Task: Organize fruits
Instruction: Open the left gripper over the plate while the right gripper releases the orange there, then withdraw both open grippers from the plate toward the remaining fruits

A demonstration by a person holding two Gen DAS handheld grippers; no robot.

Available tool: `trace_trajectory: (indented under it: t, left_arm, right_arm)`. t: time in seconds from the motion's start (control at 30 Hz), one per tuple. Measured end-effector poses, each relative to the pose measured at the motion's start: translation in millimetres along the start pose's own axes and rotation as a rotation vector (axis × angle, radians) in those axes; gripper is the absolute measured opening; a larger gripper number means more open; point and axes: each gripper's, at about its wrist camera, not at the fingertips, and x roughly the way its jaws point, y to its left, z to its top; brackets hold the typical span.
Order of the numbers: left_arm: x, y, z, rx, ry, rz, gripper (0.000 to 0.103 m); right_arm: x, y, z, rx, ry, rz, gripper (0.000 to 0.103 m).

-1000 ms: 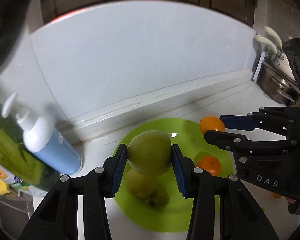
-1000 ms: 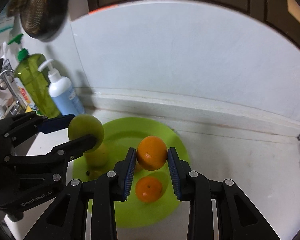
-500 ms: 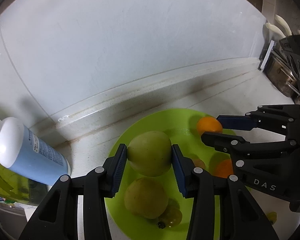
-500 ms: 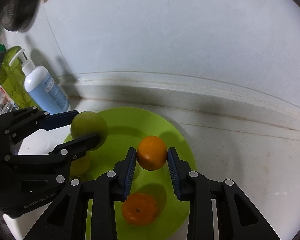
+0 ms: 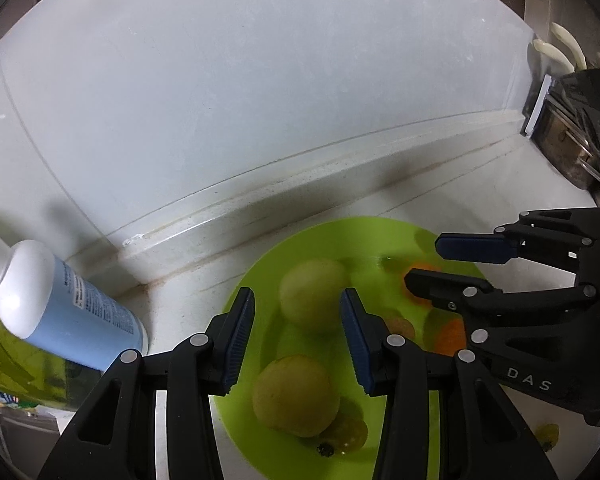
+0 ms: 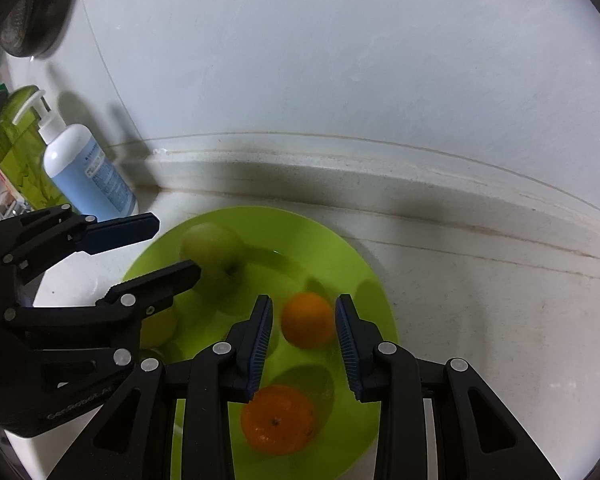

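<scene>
A lime-green plate (image 5: 340,228) (image 6: 300,232) lies on the white counter by the wall. My left gripper (image 5: 297,294) (image 6: 176,246) hangs open over it. A green apple (image 5: 312,300) (image 6: 212,256) rests blurred on the plate just past its tips, clear of the left pad. A second green apple (image 5: 296,396) lies nearer. My right gripper (image 6: 304,300) (image 5: 424,262) is open too. An orange (image 6: 306,320) sits on the plate between its pads, with a gap at the left one. Another orange (image 6: 278,420) lies below the fingers.
A white and blue pump bottle (image 5: 60,316) (image 6: 88,172) and a green bottle (image 6: 24,152) stand left of the plate. The wall ledge (image 5: 260,196) runs behind. A metal pot (image 5: 568,152) sits far right. White counter (image 6: 500,320) stretches right of the plate.
Both grippers sank toward the plate. The apple and the orange, gripped half a second ago, have left the pads and now lie on the plate.
</scene>
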Motion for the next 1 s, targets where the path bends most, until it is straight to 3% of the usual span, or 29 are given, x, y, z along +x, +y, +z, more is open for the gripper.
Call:
trace_trajectory:
  t: [0.27, 0.43, 0.53, 0.7, 0.83, 1.0]
  left_arm:
    - [-33, 0, -6, -0.037, -0.045, 0.018, 0.045]
    - [-77, -5, -14, -0.072, -0.113, 0.023, 0.053]
    - [-103, -15, -22, -0.075, -0.157, 0.038, 0.057]
    - [-142, -30, -38, -0.088, -0.208, 0.036, 0.064]
    - [-171, -41, -51, -0.089, -0.246, 0.049, 0.066]
    - [-195, -51, -68, -0.099, -0.277, 0.053, 0.070]
  right_arm:
    - [-28, 8, -5, -0.016, -0.048, -0.013, 0.034]
    - [-63, 11, -14, -0.019, -0.110, -0.022, 0.034]
    - [-90, 12, -24, -0.011, -0.157, -0.031, 0.042]
    - [-134, 14, -49, -0.010, -0.221, -0.044, 0.043]
    - [-162, 19, -67, -0.010, -0.270, -0.053, 0.052]
    - [-190, 23, -89, -0.003, -0.316, -0.082, 0.054]
